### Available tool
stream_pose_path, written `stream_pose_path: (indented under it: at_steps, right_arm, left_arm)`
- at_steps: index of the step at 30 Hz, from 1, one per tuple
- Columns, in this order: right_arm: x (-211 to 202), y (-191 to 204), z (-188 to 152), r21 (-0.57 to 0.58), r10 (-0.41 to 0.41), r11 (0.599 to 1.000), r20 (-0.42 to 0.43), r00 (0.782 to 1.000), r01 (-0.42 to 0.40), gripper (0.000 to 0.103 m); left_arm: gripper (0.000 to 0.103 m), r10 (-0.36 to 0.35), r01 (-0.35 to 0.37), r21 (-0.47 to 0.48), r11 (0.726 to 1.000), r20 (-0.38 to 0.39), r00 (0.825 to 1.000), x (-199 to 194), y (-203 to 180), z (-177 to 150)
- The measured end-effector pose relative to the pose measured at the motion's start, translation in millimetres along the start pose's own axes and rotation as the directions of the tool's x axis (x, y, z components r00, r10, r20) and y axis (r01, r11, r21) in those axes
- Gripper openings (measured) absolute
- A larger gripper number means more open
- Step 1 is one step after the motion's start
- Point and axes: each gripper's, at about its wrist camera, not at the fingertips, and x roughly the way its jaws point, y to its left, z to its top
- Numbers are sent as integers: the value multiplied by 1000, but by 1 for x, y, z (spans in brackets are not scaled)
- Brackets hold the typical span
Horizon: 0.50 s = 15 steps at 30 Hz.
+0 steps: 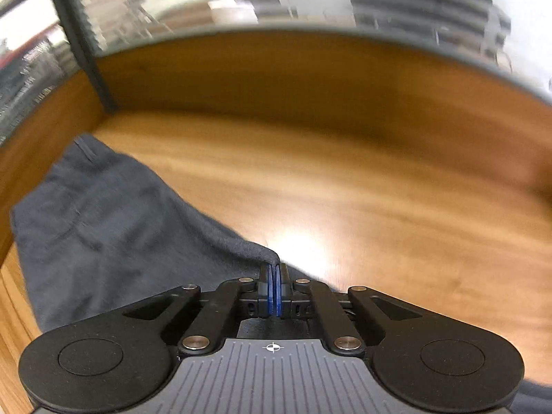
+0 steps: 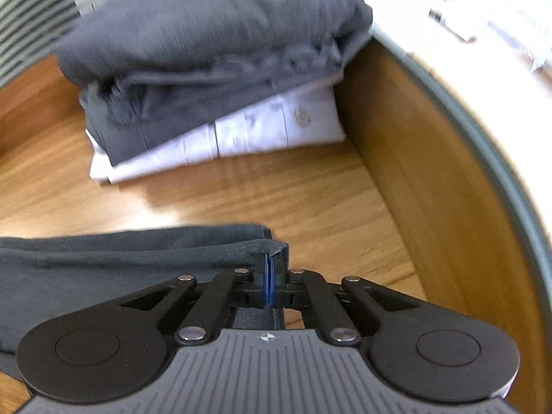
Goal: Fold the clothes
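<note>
On the left, the dark grey garment (image 1: 103, 214) lies spread over the wooden table (image 1: 345, 189), soft and slightly fuzzy, a seam running near its far corner. The left tool (image 1: 275, 267) is clamped on a raised fold of its edge. A wooden rim (image 1: 276, 69) curves behind. The right tool (image 2: 270, 258) pinches another corner of the same cloth (image 2: 86, 265). Beyond it sits a stack: a folded grey garment (image 2: 207, 51) atop a folded white shirt (image 2: 258, 131), beside the rim.
</note>
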Motion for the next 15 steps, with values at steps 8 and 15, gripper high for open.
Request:
stream_pose_path:
  at_steps: [8,15]
  right_arm:
    - [25,12,22,-62,-14,998,3,1000,15,1]
    - [46,22,39,-100,-26,995,-22,999,24,10]
  left_arm:
    - [5,-14,15,49,999,-24,1000,20,-18,13]
    - [36,-87,90,63,994,-51,995,24,-15,6]
